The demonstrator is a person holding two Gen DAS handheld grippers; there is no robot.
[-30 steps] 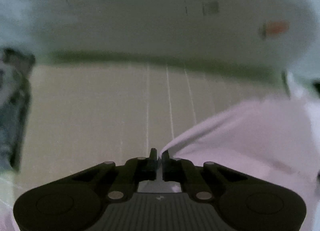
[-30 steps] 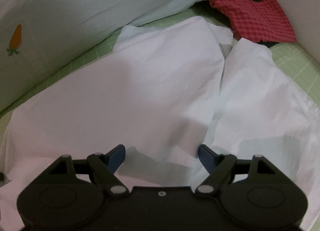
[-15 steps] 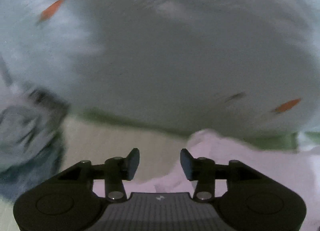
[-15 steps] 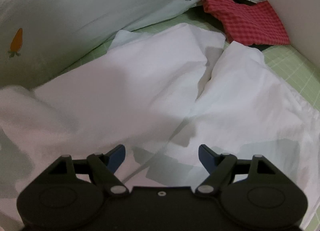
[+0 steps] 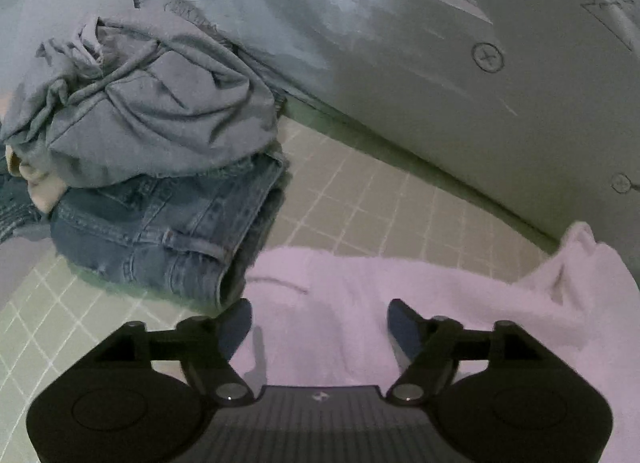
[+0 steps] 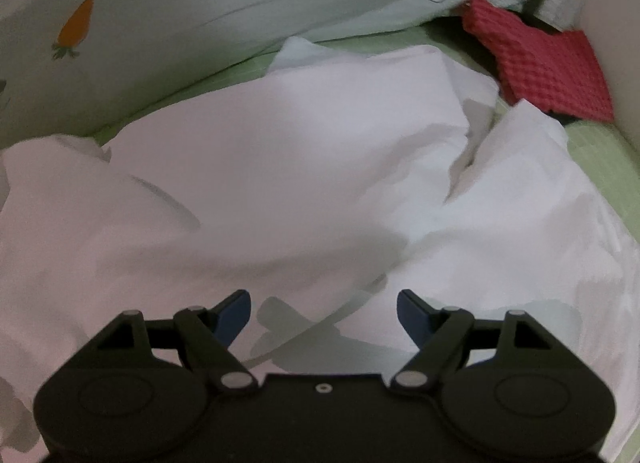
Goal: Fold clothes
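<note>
- My left gripper: jaws opening, nothing pinched, above the white garment.
- My right gripper: jaws wide, empty, over the same cloth, rumpled on the green grid mat.
- Progress: garment partly folded, I judge; denim and grey pile and red checked cloth lie aside.

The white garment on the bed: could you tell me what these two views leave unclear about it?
- White garment, right wrist view: near edge hidden behind the right gripper.
- Left wrist view: the left gripper, fingers opening with nothing gripped, covers its near part; the frame cuts its right side.
- Its type: folds hide it.
</note>
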